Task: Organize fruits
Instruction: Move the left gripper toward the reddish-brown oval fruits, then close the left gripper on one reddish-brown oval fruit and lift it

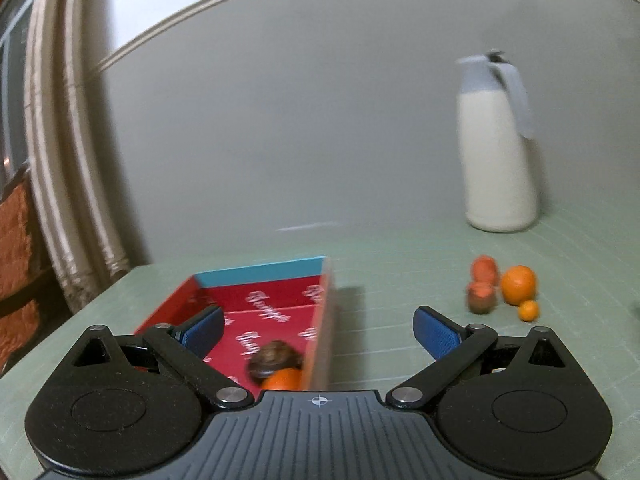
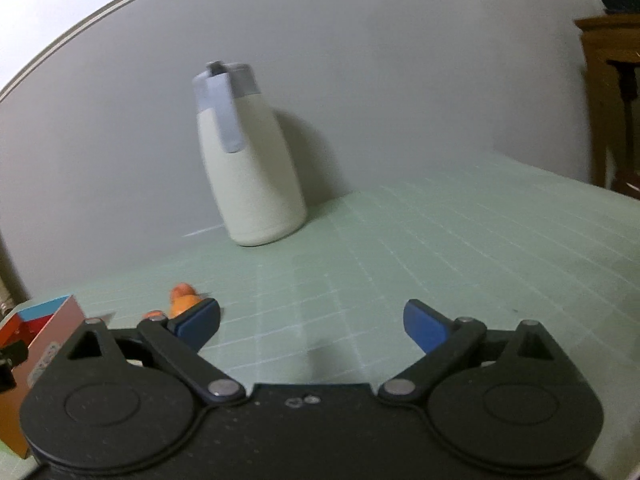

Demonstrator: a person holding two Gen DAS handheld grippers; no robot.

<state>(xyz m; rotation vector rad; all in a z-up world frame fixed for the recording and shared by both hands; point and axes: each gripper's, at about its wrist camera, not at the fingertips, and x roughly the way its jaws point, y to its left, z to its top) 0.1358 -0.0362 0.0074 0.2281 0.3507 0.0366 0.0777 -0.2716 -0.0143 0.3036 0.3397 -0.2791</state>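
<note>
Left wrist view shows the left claw (image 1: pixel 318 330) with its blue pads wide apart and nothing between them, hanging over the right wall of a red box (image 1: pixel 280 304) that lies on the green counter (image 1: pixel 400 272). Inside the box, near the camera, I see already a brown fruit (image 1: pixel 274 358) and below it an orange one (image 1: pixel 284 378). A little farther, to the right of the box, four fruits wait in a group: a big orange (image 1: pixel 518 284), a small orange (image 1: pixel 529 311), a brown fruit with a cut top (image 1: pixel 482 298) and a reddish one (image 1: pixel 485 269) behind it. The right claw (image 2: pixel 312 326) is also spread and empty, over bare counter, with the group at its left pad. So I judge the sorting is partly done; the next move needs one claw to go to this group and close on one fruit. Farthest stands a white jug (image 1: pixel 498 144) by the wall.
</note>
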